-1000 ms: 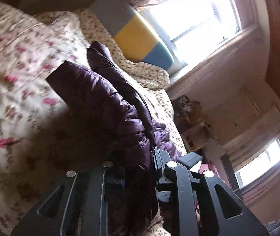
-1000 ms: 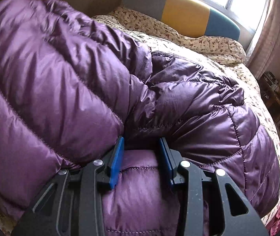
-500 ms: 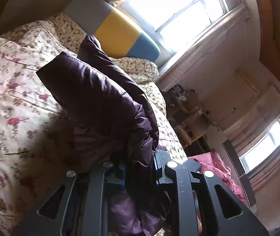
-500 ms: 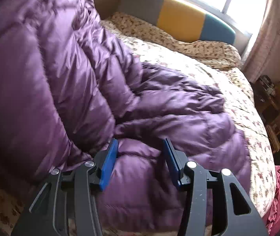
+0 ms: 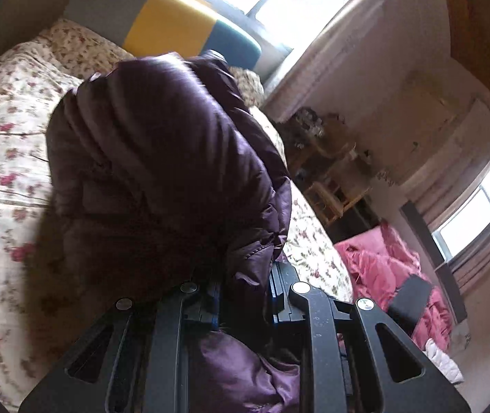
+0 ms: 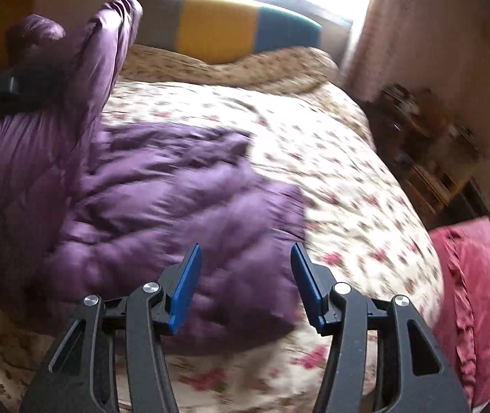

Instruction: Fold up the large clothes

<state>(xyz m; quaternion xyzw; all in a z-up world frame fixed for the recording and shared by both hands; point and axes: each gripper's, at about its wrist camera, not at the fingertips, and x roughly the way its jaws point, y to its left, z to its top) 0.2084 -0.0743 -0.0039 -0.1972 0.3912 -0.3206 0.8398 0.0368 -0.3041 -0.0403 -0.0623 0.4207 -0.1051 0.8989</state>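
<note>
A purple puffer jacket point(image 6: 176, 206) lies on the floral bedspread point(image 6: 348, 186); its left part is lifted up. My left gripper point(image 5: 245, 296) is shut on a fold of the jacket point(image 5: 162, 158) and holds it raised above the bed; it also shows in the right wrist view point(image 6: 0, 86) at the far left. My right gripper point(image 6: 245, 282) is open and empty, hovering just above the jacket's near right corner, its blue pads point(image 6: 186, 285) spread wide. The image is motion-blurred.
A grey, yellow and teal headboard point(image 6: 224, 24) stands at the far end of the bed under a bright window. A pink quilt point(image 6: 478, 296) lies off the bed's right side. Wooden shelves point(image 5: 334, 186) stand by the right wall.
My right gripper has opened, let go of the jacket and pulled back and to the right. My left gripper has lifted its fold of the jacket higher.
</note>
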